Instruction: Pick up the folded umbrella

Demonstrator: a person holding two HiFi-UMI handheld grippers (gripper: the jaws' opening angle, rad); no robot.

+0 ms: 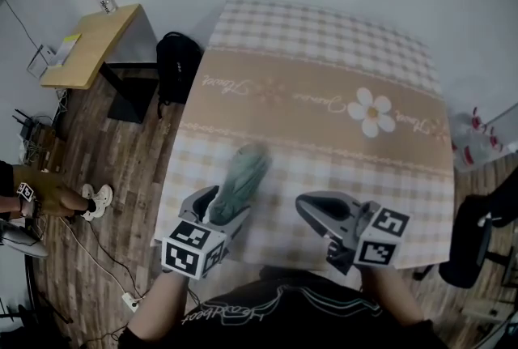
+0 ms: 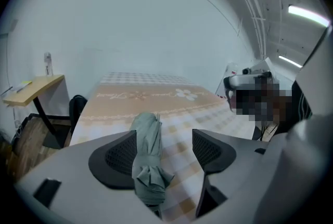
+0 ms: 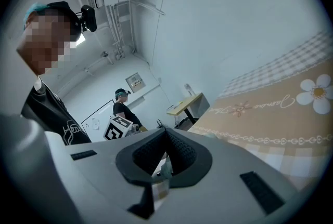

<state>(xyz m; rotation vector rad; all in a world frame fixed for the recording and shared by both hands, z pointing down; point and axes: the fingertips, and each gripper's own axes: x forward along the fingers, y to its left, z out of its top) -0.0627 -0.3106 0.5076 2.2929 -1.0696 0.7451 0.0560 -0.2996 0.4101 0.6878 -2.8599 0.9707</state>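
Between left gripper (image 2: 164, 139) jaws, spread wide, lies the folded umbrella (image 2: 146, 151), near end hidden; right gripper (image 3: 165, 137) closed, empty.

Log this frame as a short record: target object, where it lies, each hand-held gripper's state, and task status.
target: folded green umbrella
location: lying on the checked tablecloth, at the side nearest the person
left hand-held gripper: open, jaws on either side of the umbrella; the umbrella lies against one pad, clear of the other
right hand-held gripper: shut, nothing between its jaws
status: umbrella not yet clamped
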